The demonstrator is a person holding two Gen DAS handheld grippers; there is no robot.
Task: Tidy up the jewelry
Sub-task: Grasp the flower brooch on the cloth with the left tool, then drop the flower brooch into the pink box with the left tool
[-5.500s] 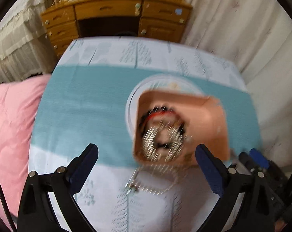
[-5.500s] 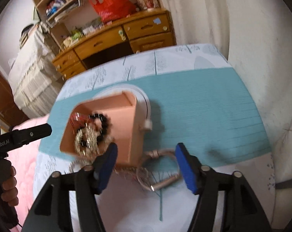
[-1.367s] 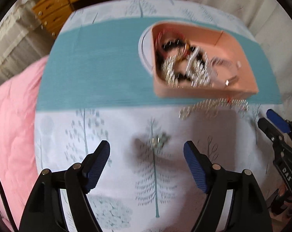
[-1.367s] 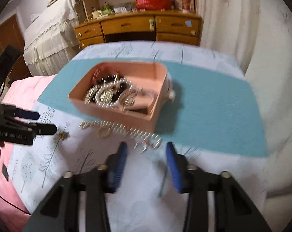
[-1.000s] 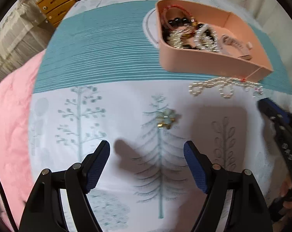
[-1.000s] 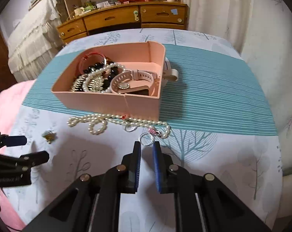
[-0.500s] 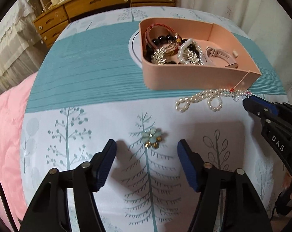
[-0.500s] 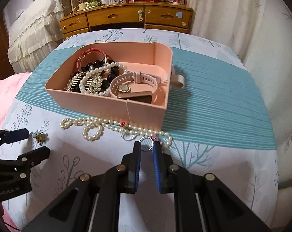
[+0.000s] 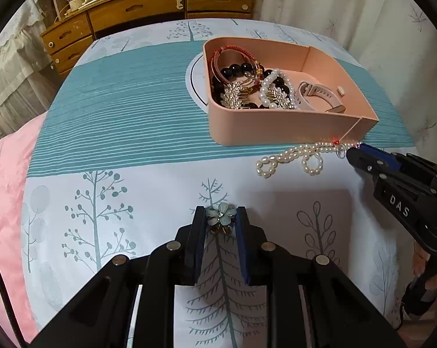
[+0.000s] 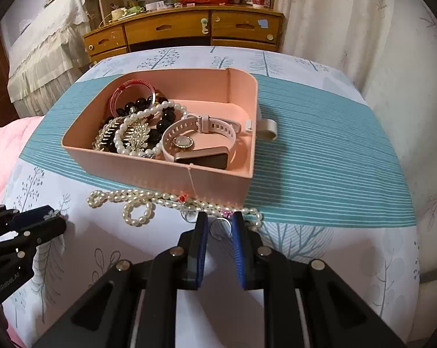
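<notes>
One pink tray (image 10: 149,171), one loose pearl necklace (image 10: 137,200), one flower brooch (image 9: 220,217), two grippers.

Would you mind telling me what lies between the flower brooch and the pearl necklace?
Only bare tree-print cloth between flower brooch and pearl necklace, in the left wrist view.

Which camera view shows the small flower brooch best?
The left wrist view: the flower brooch sits sharp and near, between the fingers of the left claw, pale blue petals clear, pads at its sides. The right wrist view shows only that claw at its left edge; the brooch itself is hidden there.
</notes>
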